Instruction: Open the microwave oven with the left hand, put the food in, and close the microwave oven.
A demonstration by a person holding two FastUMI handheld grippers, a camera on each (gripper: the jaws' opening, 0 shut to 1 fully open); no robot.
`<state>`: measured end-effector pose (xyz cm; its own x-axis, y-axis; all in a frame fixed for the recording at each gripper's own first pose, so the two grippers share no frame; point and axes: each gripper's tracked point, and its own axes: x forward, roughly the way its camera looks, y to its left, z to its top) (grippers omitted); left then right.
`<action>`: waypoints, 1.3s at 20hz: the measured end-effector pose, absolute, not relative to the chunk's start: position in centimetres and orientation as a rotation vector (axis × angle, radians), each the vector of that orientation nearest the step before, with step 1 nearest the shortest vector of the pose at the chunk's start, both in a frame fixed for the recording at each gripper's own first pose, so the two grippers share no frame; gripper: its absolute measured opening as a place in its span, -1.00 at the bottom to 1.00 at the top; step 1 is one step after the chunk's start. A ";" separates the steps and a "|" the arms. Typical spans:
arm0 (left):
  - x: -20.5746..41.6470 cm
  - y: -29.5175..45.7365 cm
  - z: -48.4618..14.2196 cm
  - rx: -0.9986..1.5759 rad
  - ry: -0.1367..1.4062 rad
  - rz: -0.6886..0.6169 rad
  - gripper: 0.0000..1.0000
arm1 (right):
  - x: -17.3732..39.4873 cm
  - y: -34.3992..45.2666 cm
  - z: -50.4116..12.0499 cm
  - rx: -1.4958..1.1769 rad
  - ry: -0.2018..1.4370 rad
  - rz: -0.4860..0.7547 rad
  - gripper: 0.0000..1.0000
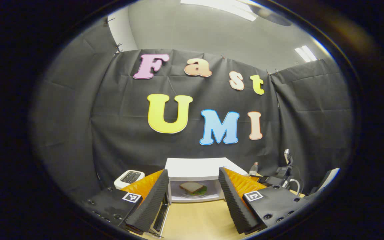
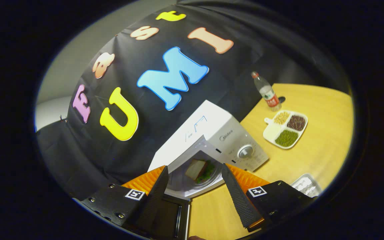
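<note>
Left gripper: two wedge-shaped fingers with ribbed pads, black housing blocks behind, round screws, square black-and-white marker tag on each block. Right gripper: same build, ribbed wedge fingers, screws, marker tags.

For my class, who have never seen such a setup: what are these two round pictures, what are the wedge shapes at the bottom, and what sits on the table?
Each picture comes from a camera riding on a hand-held tool. The wedges are that tool's two fingers: left tool, right tool. Both are open and hold nothing. On the wooden table stands a white microwave, door open, with a sandwich on a plate inside. Nearby are a water bottle, a divided dish of beans and a toaster.
</note>
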<state>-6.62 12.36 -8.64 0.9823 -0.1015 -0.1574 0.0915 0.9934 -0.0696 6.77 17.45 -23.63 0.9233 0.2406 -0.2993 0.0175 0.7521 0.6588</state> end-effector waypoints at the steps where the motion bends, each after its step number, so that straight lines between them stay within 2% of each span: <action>1: -6.4 11.6 -8.7 -0.061 0.160 -0.111 0.93 | 6.0 16.4 -22.1 0.642 0.351 0.131 0.92; 4: -5.9 9.5 -8.4 -0.046 0.147 -0.148 0.94 | 3.4 13.6 -17.5 0.444 0.241 0.138 0.93; 8: -5.5 7.3 -7.9 -0.030 0.126 -0.181 0.89 | 0.1 10.9 -13.5 0.244 0.173 0.098 0.92; 12: -5.5 6.2 -9.0 -0.021 0.132 -0.184 0.94 | -2.6 7.9 -11.2 0.020 0.104 0.012 0.92; 15: -5.9 6.3 -9.8 0.002 0.154 -0.178 0.90 | -4.2 8.0 -10.3 0.021 0.086 0.003 0.92; 19: -6.5 7.2 -10.8 0.009 0.181 -0.170 0.94 | -4.2 8.4 -9.8 0.012 0.082 0.020 0.92; 21: -7.0 6.8 -11.8 -0.009 0.214 -0.194 0.80 | -3.9 8.7 -9.6 -0.002 0.077 0.027 0.92; 22: -7.1 7.1 -11.9 -0.013 0.221 -0.196 0.66 | -3.7 9.0 -9.5 -0.006 0.072 0.032 0.92; 26: -7.8 8.1 -13.8 -0.034 0.276 -0.209 -0.87 | -3.2 10.4 -9.5 0.019 0.079 0.056 0.92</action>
